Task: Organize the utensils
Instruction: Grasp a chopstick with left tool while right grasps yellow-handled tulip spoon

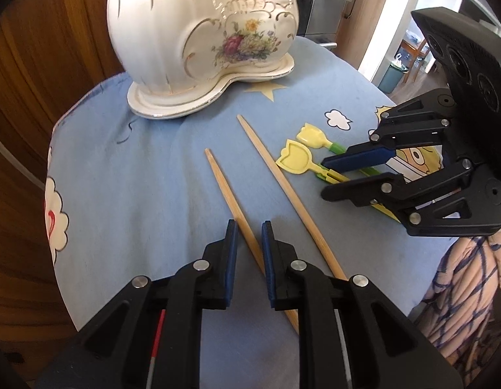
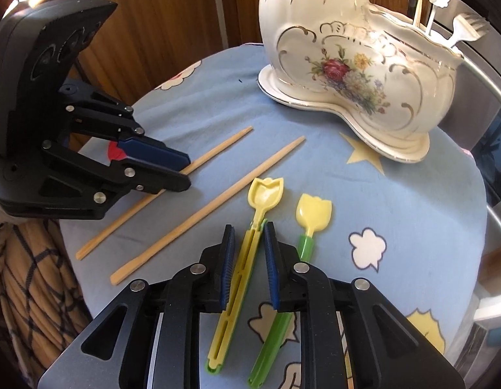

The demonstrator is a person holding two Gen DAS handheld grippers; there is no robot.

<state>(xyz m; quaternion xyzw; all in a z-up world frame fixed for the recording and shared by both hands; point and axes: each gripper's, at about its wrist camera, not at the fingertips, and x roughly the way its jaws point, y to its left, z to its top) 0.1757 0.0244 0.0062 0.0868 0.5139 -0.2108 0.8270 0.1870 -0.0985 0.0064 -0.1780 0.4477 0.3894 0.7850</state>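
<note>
Bamboo chopstick [image 1: 232, 201]: your left gripper [image 1: 249, 227] straddles it, jaws narrow, unclosed, ready to pinch.
Yellow tulip-shaped plastic spoon [image 2: 250, 227]: your right gripper [image 2: 248, 231] brackets its handle likewise.

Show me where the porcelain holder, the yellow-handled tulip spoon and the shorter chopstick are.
porcelain holder [image 2: 363, 74], right wrist view, flowered side wall.
yellow-handled tulip spoon [image 2: 266, 194], right wrist view, its bowl.
shorter chopstick [image 1: 222, 184], left wrist view, bare shaft ahead of the fingers.

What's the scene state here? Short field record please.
left gripper: open, fingers either side of one chopstick
right gripper: open, fingers either side of the yellow-handled spoon
second chopstick: flat on the cloth, ungripped
green-handled spoon: flat beside the right gripper
holder: white floral ceramic pot, forks standing in it
surface: blue cartoon tablecloth
</note>
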